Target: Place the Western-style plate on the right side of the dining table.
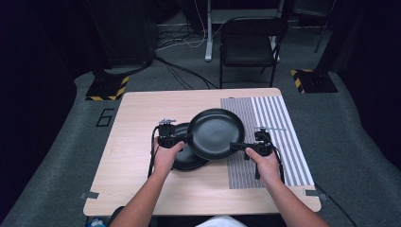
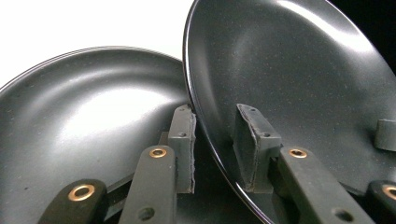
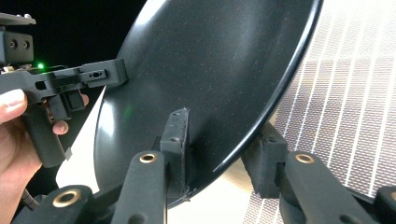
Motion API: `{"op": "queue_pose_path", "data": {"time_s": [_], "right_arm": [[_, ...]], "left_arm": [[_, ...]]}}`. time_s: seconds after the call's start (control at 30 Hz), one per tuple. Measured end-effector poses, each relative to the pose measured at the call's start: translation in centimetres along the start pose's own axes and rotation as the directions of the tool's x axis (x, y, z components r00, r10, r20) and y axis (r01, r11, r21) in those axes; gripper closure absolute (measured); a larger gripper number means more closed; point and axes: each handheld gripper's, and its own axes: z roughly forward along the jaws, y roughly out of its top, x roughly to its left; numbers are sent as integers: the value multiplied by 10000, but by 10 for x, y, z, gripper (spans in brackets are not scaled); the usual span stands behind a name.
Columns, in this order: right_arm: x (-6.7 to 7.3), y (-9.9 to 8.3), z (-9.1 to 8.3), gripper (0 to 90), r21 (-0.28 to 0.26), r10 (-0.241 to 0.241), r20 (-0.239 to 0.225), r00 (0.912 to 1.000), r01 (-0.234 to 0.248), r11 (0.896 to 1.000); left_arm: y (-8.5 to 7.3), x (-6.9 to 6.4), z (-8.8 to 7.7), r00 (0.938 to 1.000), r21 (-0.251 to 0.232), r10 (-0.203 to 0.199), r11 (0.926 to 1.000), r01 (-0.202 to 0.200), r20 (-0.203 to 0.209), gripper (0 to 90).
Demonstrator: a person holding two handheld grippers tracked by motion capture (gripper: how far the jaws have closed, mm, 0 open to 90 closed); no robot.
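I am looking down on a pale wooden table (image 1: 142, 179) with a grey striped mat (image 1: 279, 118) over its right part. My two hands come in from the bottom edge, each holding a gripper.

Between them I hold a black plate (image 1: 215, 132), lifted off the table and tilted. It hangs over the middle of the table, its right part above the left edge of the mat. A second black plate (image 1: 187, 158) lies flat on the wood under it and a little to its left; the lifted plate overlaps it from above.

My left gripper (image 1: 182, 138) meets the lifted plate at its left rim. In the left gripper view, the rim (image 2: 219, 154) runs between the two pads (image 2: 254, 140): one pad lies against the inner face, the other sits at the underside, so the jaws are clenched on that plate. The lower plate (image 2: 84, 121) curves away behind, at the left of that view.

My right gripper (image 1: 241, 146) meets the same plate at its right rim. In the right gripper view, the plate (image 3: 210, 74) stands steeply between the jaws, with one pad (image 3: 176, 140) on its dark face and the other behind the rim, gripping it tight. The mat (image 3: 355, 93) shows beyond it at the right. My left hand (image 3: 14, 135) and its gripper (image 3: 119, 72) show at the far rim.
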Motion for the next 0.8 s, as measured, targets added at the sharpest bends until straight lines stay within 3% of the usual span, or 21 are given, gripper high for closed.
{"op": "queue_pose_path", "data": {"time_s": [0.8], "right_arm": [[-6,-2,-19,630,-453,202,193,9996,-193,9988]], "left_arm": [[11,-15,11,9987,64,354,9993,-357,364,687]]}}
